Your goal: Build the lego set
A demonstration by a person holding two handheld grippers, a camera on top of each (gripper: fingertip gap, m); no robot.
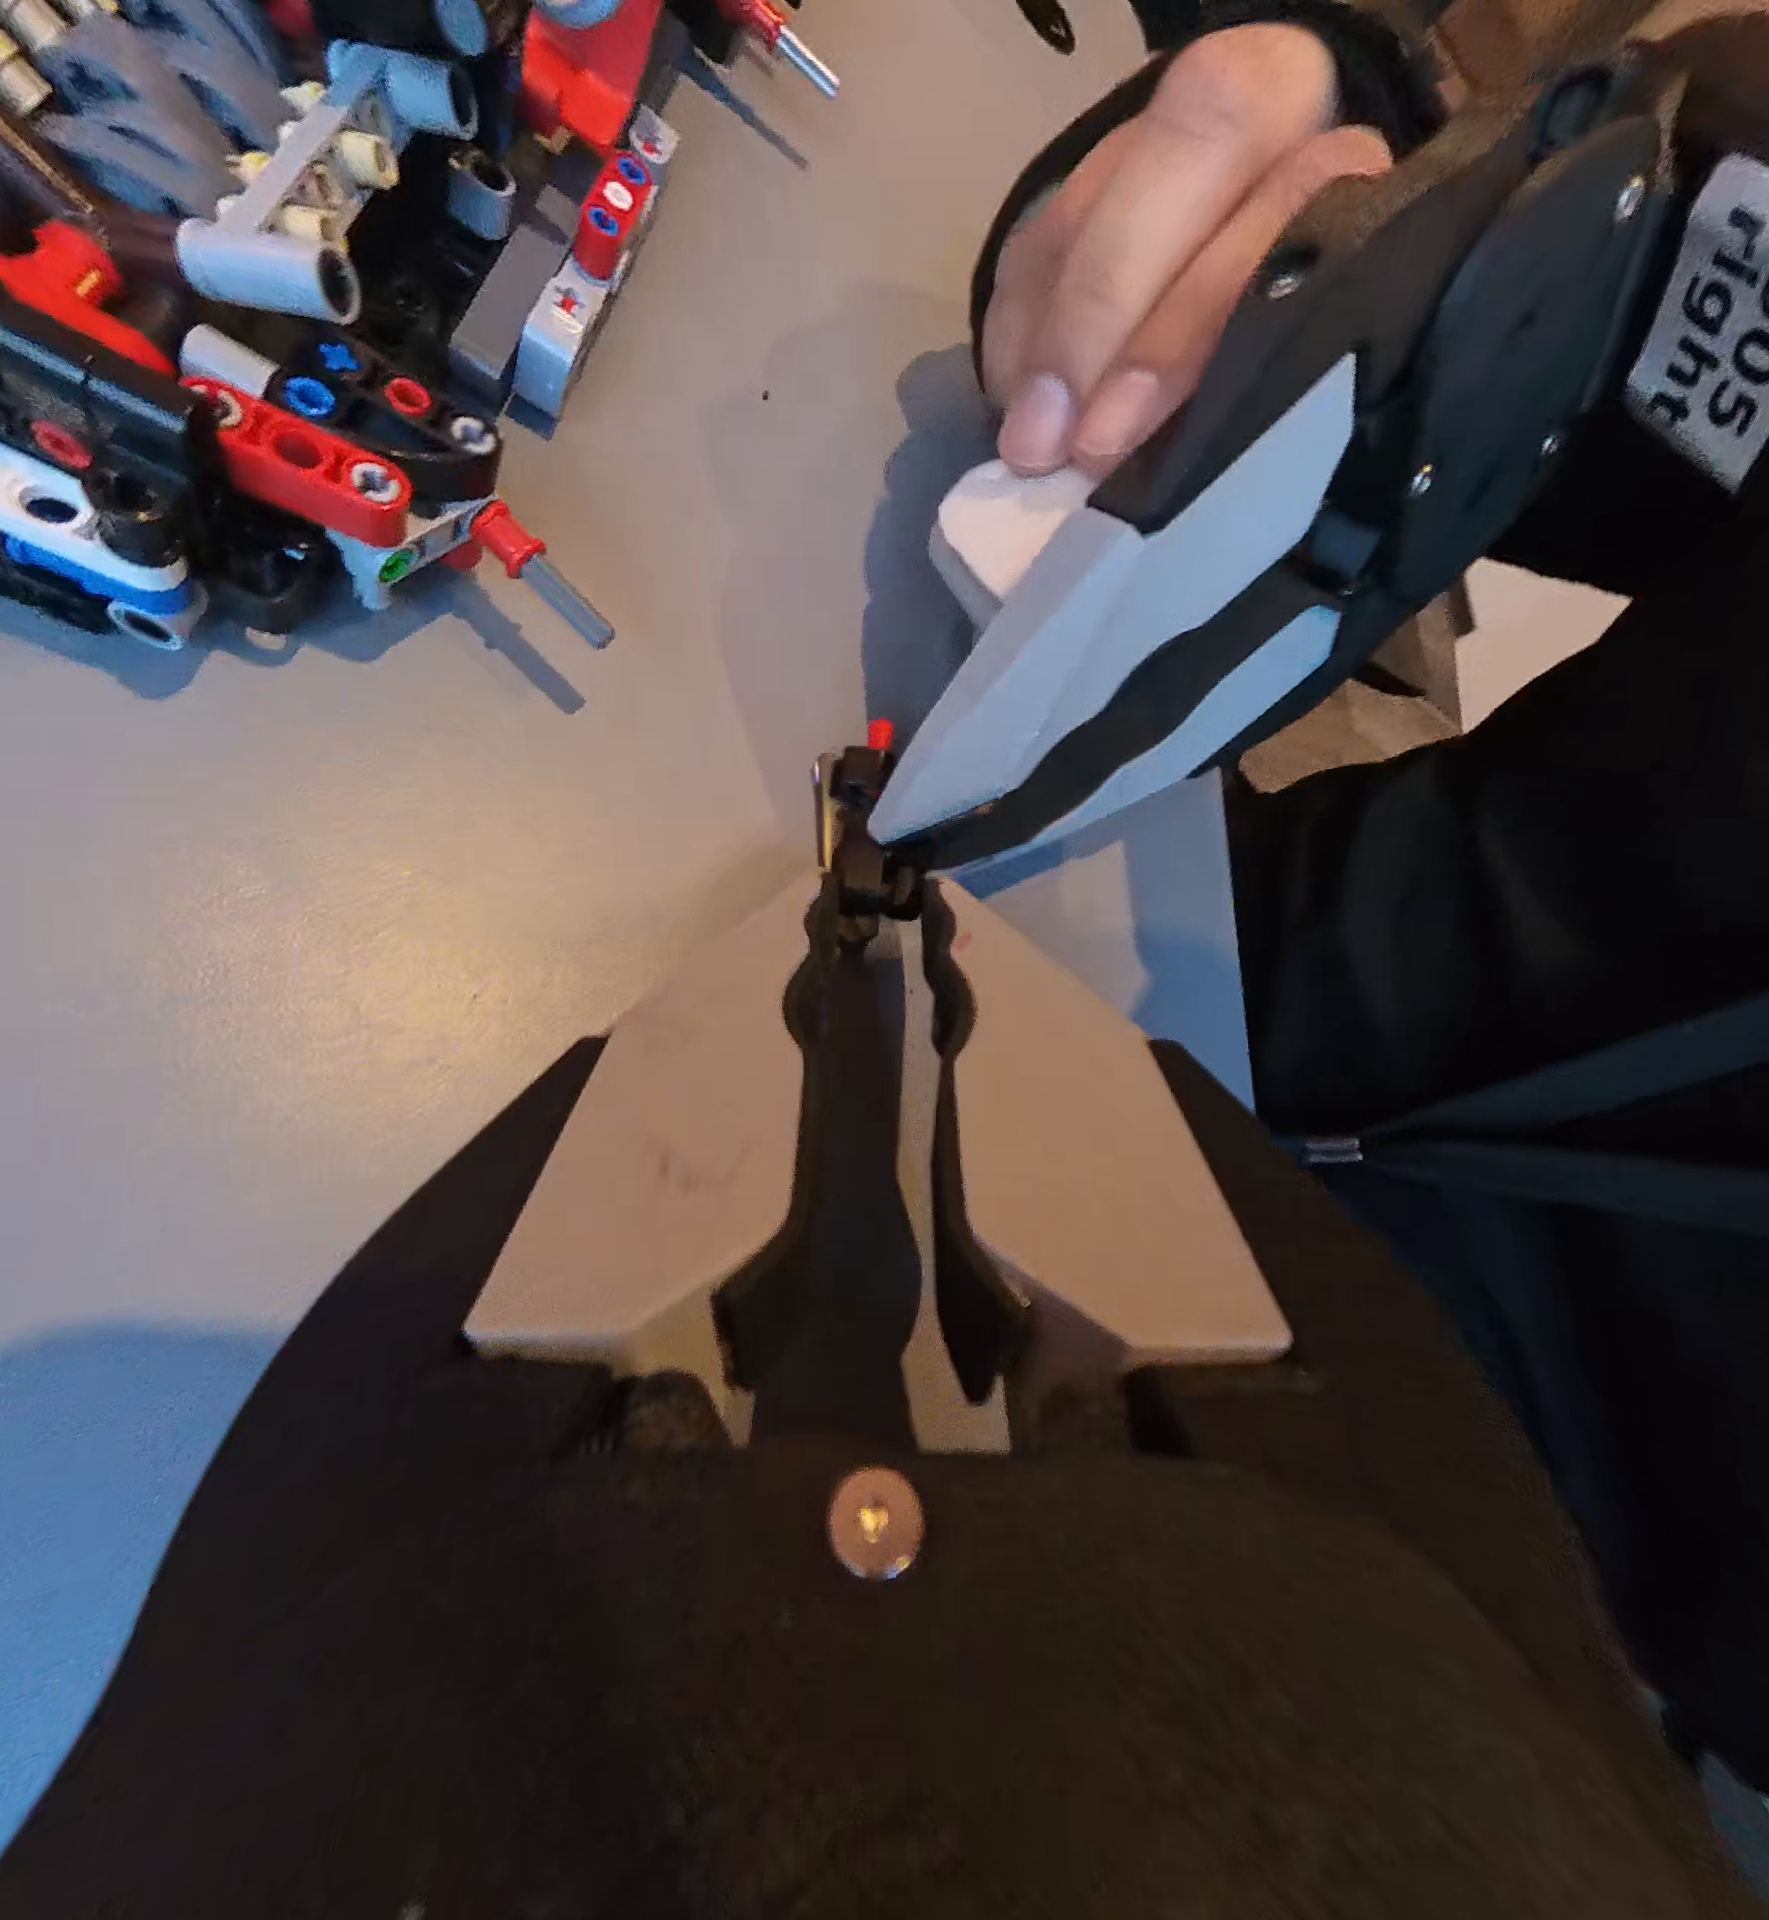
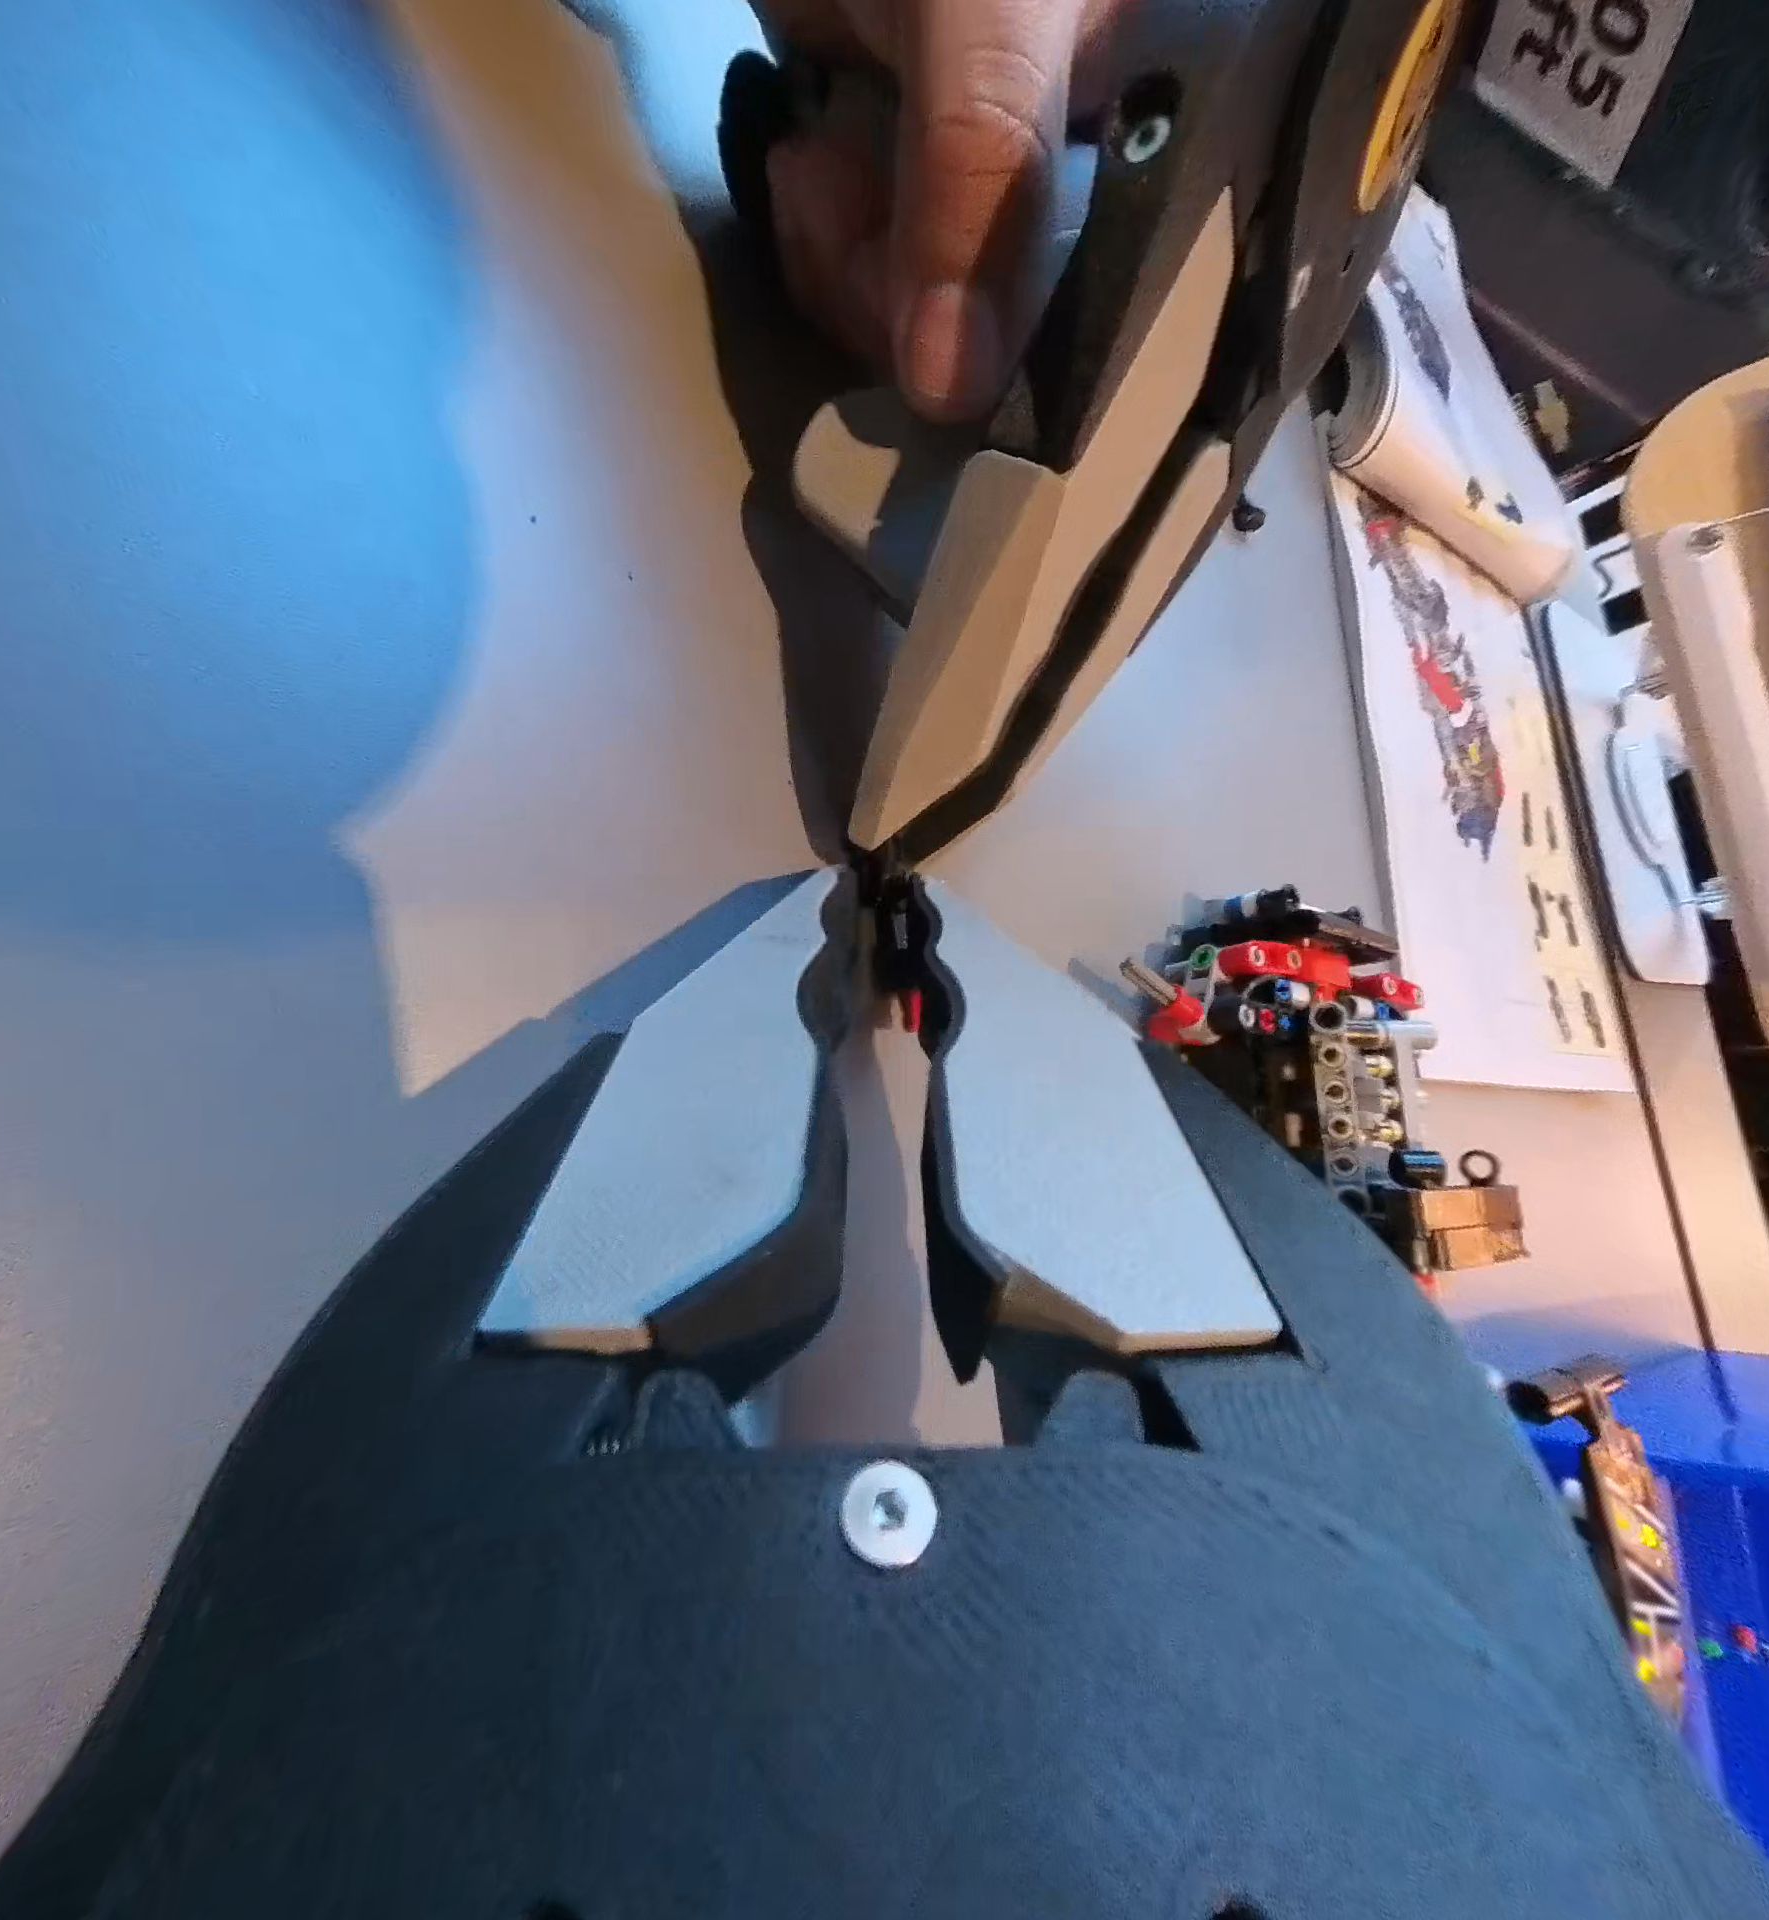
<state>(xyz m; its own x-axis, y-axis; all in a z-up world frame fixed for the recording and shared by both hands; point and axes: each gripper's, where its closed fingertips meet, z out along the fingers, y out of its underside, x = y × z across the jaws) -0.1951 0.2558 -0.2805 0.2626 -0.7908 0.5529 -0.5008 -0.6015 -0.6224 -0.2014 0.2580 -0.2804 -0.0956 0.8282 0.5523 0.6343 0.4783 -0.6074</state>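
Pinching one small black lego piece (image 1: 859, 831) between both tips, the left hand-held gripper (image 1: 875, 904) and right hand-held gripper (image 2: 885, 914) meet nose to nose above the counter (image 1: 288, 935); the half-built model (image 1: 236, 343) lies beyond, leftward.

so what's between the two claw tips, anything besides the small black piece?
Only the small black piece with its red pin. Left claw and right claw both pinch it, with no bare gap in either wrist view.

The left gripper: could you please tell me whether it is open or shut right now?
Shut. In its own wrist view the left gripper pinches a small black lego piece between its fingers, which nearly meet at the tips.
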